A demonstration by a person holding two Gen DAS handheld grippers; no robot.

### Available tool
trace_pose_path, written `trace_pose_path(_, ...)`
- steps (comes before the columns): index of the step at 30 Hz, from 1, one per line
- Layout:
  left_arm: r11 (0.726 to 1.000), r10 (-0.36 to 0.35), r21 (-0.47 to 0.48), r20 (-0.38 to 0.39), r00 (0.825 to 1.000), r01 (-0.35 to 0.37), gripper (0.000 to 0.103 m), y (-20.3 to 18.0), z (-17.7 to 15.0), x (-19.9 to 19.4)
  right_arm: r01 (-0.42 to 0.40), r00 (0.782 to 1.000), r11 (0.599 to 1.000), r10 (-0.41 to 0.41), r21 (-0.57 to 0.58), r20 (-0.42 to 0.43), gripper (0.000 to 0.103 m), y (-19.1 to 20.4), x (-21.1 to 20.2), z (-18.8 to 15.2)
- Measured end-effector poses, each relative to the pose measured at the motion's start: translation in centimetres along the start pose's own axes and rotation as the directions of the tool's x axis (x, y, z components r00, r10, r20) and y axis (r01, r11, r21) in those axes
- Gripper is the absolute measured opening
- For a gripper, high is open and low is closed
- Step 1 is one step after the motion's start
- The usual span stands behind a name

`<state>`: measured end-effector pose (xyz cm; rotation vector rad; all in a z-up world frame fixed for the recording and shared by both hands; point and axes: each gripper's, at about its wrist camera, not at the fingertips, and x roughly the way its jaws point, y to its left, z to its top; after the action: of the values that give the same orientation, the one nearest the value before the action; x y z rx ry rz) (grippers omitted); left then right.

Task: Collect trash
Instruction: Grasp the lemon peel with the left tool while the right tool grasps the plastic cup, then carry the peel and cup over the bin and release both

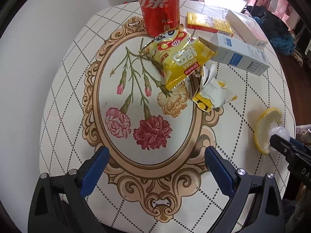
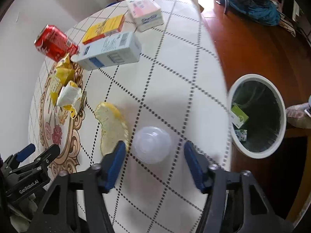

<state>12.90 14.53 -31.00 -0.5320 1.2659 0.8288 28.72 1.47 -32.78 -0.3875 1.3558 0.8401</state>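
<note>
My left gripper (image 1: 156,155) is open and empty over the flowered middle of the round table (image 1: 64,89). Ahead of it stand a red cola can (image 1: 159,7), a yellow snack bag (image 1: 180,58), a torn yellow wrapper (image 1: 211,95) and a white-blue carton (image 1: 239,55). My right gripper (image 2: 152,151) is open, its fingers on either side of a clear plastic cup (image 2: 152,144) lying on the table, not touching it. A yellow pomelo peel (image 2: 110,124) lies just left of the cup. The right gripper (image 1: 287,147) also shows in the left wrist view.
A white-rimmed trash bin (image 2: 256,114) stands on the brown floor right of the table, with small cartons inside. A yellow box (image 2: 105,29) and a pink-white box (image 2: 145,14) lie at the far side. The left gripper (image 2: 37,153) shows at lower left.
</note>
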Motion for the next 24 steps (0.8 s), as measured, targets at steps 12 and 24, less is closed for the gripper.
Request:
trace_pose_path(12,0.971,-0.237,0.025,-0.001,0.971,0.237,0.097,-4.6,0.4,-2.6,0.018,0.999,0.992,-0.024,0.124,0.047,0.043,-4.5,-2.1,-1.6)
trace_pose_path(24,0.956,-0.294,-0.004,-0.063,0.954,0.294,0.016,-10.9,1.6,-0.5,0.016,0.998,0.97,-0.03,0.243,0.054,0.043,-9.0,-2.7,-2.3)
